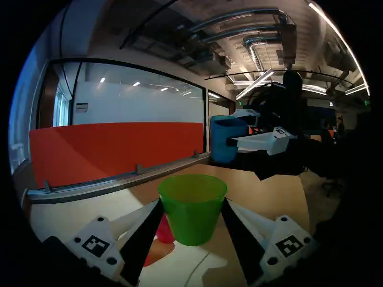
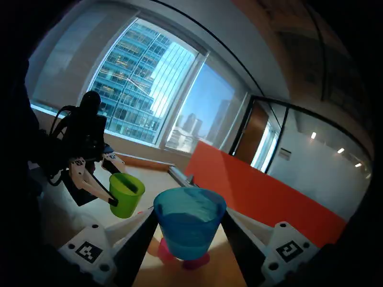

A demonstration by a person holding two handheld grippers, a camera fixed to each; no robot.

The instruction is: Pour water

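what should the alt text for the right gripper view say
The right tongs grip a blue cup upright in the foreground, above a wooden table. Farther left, the left tongs hold a green cup, with a big window on tall buildings and an orange partition behind.

Hidden, cut-off and unreadable bits, both views.

Left gripper view: green cup (image 1: 193, 210) covers the pads of the left tongs (image 1: 192, 204) and most of a pink object (image 1: 165, 230) on the worktop (image 1: 273, 191). Its inside can't be seen from this angle. The far blue cup (image 1: 224, 138) is partly behind the right tongs (image 1: 232, 128), and the person holding them is a dark silhouette. Right gripper view: blue cup (image 2: 190, 225) hides most of the pink object (image 2: 165, 251); water level can't tell. Bottom edge cuts off both near tong bodies.
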